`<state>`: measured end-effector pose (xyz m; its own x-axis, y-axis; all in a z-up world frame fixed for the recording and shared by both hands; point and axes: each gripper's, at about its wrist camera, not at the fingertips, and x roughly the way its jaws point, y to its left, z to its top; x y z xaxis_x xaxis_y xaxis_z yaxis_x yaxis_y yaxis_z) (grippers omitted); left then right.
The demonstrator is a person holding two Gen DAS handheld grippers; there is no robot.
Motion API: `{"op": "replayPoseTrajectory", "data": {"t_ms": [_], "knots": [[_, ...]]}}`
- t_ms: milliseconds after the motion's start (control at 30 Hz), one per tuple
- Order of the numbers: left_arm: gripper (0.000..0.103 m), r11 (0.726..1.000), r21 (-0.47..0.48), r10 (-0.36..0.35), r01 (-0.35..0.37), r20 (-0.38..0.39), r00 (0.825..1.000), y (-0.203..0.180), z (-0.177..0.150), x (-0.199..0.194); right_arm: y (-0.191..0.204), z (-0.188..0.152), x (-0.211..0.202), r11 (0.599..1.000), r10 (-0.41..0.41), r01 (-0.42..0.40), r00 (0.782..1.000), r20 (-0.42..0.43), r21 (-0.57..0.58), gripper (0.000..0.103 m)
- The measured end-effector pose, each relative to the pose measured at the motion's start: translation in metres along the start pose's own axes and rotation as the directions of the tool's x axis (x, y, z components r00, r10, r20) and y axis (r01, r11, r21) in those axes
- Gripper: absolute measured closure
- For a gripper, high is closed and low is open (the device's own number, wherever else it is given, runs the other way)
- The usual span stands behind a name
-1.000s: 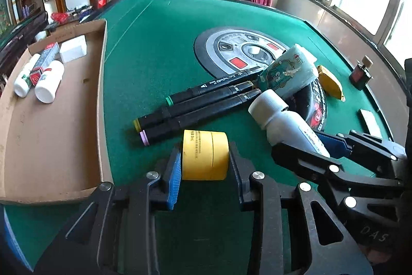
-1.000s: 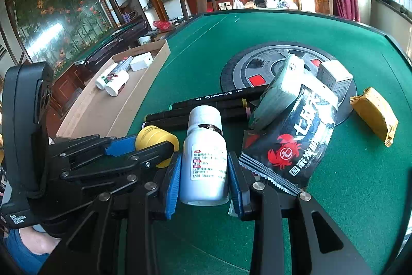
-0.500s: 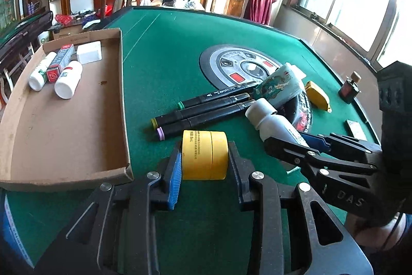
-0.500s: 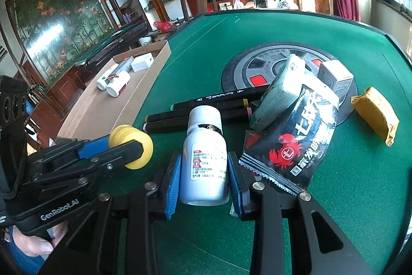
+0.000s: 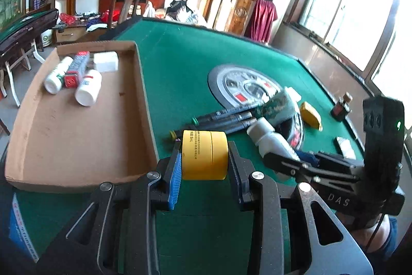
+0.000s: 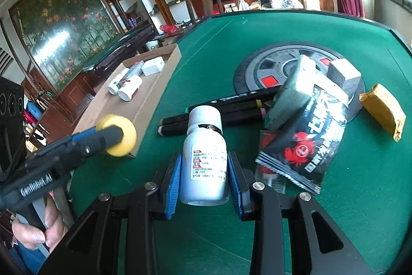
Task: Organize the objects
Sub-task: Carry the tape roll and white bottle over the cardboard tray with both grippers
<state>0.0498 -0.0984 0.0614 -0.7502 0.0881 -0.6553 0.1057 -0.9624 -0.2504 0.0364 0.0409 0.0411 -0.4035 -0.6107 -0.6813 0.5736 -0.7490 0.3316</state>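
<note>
Left wrist view shows my left gripper (image 5: 204, 159) squeezing the yellow jar (image 5: 204, 153), now lifted closer to the cardboard tray (image 5: 77, 133) at left, so I can drop it in soon, while my right gripper (image 6: 204, 177) pinches the white bottle (image 6: 204, 164).

The left hand-held gripper (image 5: 204, 159) has its two fingers closed on a yellow jar (image 5: 205, 154), carried clear of the desk. The right hand-held gripper (image 6: 204, 173) clamps a white bottle (image 6: 204, 164) between its blue pads (image 6: 173, 182), cap pointing forward beyond the fingertips.
</note>
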Motion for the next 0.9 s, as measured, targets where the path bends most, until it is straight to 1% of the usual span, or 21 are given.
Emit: {"op": "replayPoseTrajectory", "data": {"t_ms": [67, 133, 200, 267, 400, 500, 600, 667, 800, 900], "knots": [[0.071, 1.0, -0.013, 0.008, -0.007, 0.018, 1.0, 0.009, 0.005, -0.007, 0.005, 0.002, 0.001, 1.0, 0.0, 0.0, 1.0, -0.004, -0.001, 0.069], [0.071, 0.999, -0.036, 0.019, -0.018, 0.033, 0.999, 0.022, 0.01, -0.013, 0.009, 0.007, 0.003, 1.0, 0.025, -0.024, 1.0, -0.017, 0.016, 0.069], [0.071, 0.998, -0.055, 0.03, -0.027, 0.04, 0.999, 0.032, 0.013, -0.016, 0.014, 0.013, 0.005, 0.999, 0.046, -0.046, 0.999, -0.024, 0.022, 0.069], [0.071, 0.997, -0.073, 0.041, -0.038, 0.049, 0.998, 0.045, 0.017, -0.019, 0.025, 0.024, 0.005, 0.999, 0.05, -0.05, 0.999, -0.019, 0.007, 0.069], [0.071, 0.992, -0.109, 0.069, -0.064, 0.045, 0.997, 0.067, 0.023, -0.016, 0.05, 0.049, 0.009, 0.998, 0.045, -0.045, 0.999, -0.009, -0.039, 0.069], [0.071, 0.989, -0.127, 0.077, -0.074, 0.018, 0.997, 0.081, 0.03, -0.004, 0.066, 0.068, 0.023, 0.997, 0.058, -0.06, 0.998, -0.026, -0.053, 0.069], [0.071, 0.986, -0.152, 0.071, -0.074, -0.026, 0.997, 0.094, 0.038, 0.01, 0.08, 0.09, 0.041, 0.996, 0.073, -0.076, 0.996, -0.052, -0.051, 0.069], [0.071, 0.981, -0.172, 0.084, -0.09, -0.046, 0.995, 0.1, 0.044, 0.016, 0.091, 0.106, 0.057, 0.995, 0.081, -0.085, 0.994, -0.073, -0.054, 0.069], [0.071, 0.983, -0.162, 0.073, -0.085, -0.08, 0.994, 0.099, 0.061, 0.028, 0.109, 0.136, 0.097, 0.996, 0.051, -0.059, 0.992, -0.117, -0.066, 0.069], [0.071, 0.983, -0.152, 0.089, -0.102, -0.093, 0.992, 0.1, 0.071, 0.037, 0.118, 0.154, 0.129, 0.998, 0.022, -0.031, 0.989, -0.145, -0.06, 0.069]]}}
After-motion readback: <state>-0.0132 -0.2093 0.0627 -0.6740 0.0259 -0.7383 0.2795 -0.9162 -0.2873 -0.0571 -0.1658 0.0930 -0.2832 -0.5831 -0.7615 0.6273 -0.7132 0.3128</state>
